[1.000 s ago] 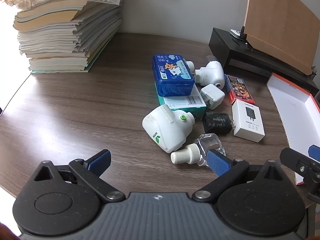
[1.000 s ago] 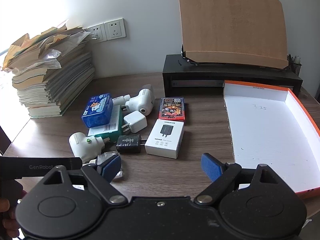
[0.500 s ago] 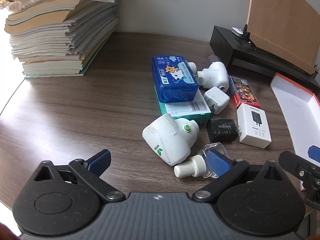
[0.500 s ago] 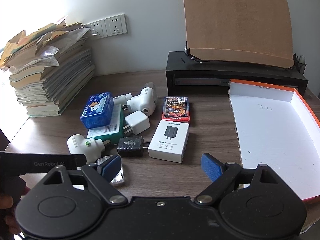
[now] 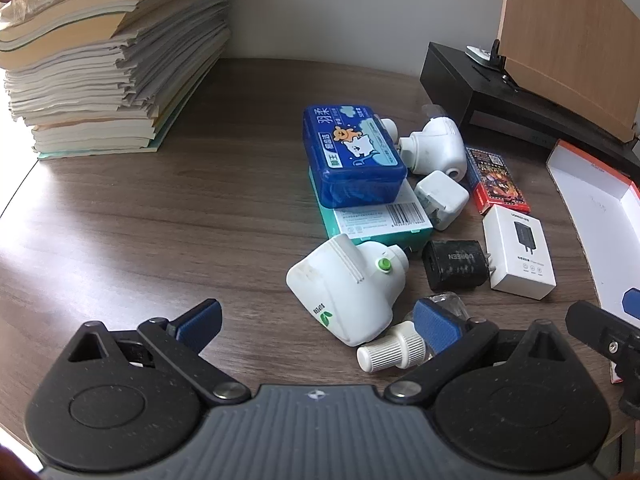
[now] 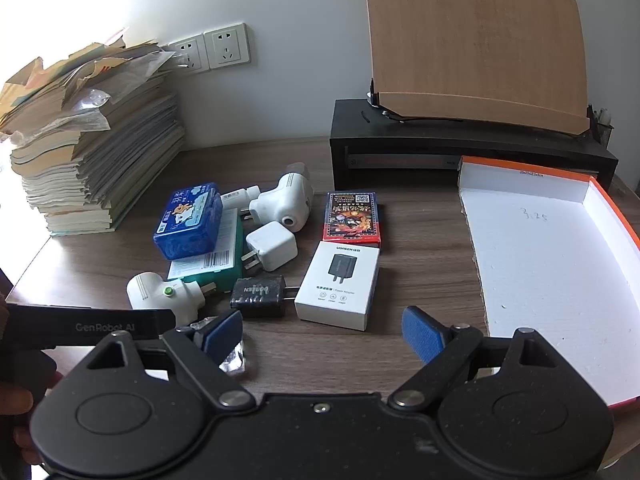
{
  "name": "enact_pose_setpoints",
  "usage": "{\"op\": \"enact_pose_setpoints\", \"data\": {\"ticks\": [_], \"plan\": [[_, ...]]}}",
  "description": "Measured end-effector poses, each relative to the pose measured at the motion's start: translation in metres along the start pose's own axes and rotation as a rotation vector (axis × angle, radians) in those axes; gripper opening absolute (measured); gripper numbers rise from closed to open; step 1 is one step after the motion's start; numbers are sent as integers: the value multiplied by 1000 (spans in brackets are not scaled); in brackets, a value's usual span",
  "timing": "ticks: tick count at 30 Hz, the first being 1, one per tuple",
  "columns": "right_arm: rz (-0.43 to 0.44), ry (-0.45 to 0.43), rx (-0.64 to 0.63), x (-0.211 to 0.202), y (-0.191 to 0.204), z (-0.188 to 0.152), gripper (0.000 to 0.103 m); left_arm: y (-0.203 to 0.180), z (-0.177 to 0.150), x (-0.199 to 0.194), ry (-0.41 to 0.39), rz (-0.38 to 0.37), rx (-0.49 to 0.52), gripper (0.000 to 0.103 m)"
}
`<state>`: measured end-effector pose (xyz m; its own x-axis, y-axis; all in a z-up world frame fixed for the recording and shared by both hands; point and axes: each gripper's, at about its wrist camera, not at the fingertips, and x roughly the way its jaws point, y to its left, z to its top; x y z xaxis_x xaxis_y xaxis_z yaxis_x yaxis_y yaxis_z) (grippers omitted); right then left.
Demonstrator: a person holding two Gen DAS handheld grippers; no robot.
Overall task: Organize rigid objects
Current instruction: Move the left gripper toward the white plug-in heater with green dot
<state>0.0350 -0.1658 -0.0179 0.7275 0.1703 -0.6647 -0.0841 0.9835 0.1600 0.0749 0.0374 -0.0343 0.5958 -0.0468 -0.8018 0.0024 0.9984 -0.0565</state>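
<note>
Right now both grippers are hovering low over the desk (image 5: 160, 216), jaws spread wide and holding nothing. Taking the blue tin (image 5: 352, 152) as landmark: it is lying on a green box (image 5: 380, 224), and the left gripper (image 5: 316, 320) is sitting well in front of it, its right finger (image 5: 434, 326) crowding a clear bottle (image 5: 400, 348) with a white ribbed cap. Between that bottle and the tin a white plug (image 5: 348, 284) is lying tilted. Right of the tin, a second white plug (image 5: 436, 148), a small white charger (image 5: 440, 198), a black charger (image 6: 260, 290), a white carton (image 6: 340, 284) and a card pack (image 6: 352, 216) are clustering close together. Farther right the orange-edged tray (image 6: 540, 264) is standing empty beside the right gripper (image 6: 322, 332). Left of the tin, well apart, a paper stack (image 5: 104, 64) is crowding the wall.
</note>
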Motion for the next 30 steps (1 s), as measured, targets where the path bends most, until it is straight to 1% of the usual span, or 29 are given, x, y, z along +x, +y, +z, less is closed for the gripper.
{"op": "enact_pose_setpoints", "data": {"ticks": [30], "plan": [[-35, 8, 9, 14, 1, 1, 102, -1, 9, 25, 17, -13, 38, 103]]}}
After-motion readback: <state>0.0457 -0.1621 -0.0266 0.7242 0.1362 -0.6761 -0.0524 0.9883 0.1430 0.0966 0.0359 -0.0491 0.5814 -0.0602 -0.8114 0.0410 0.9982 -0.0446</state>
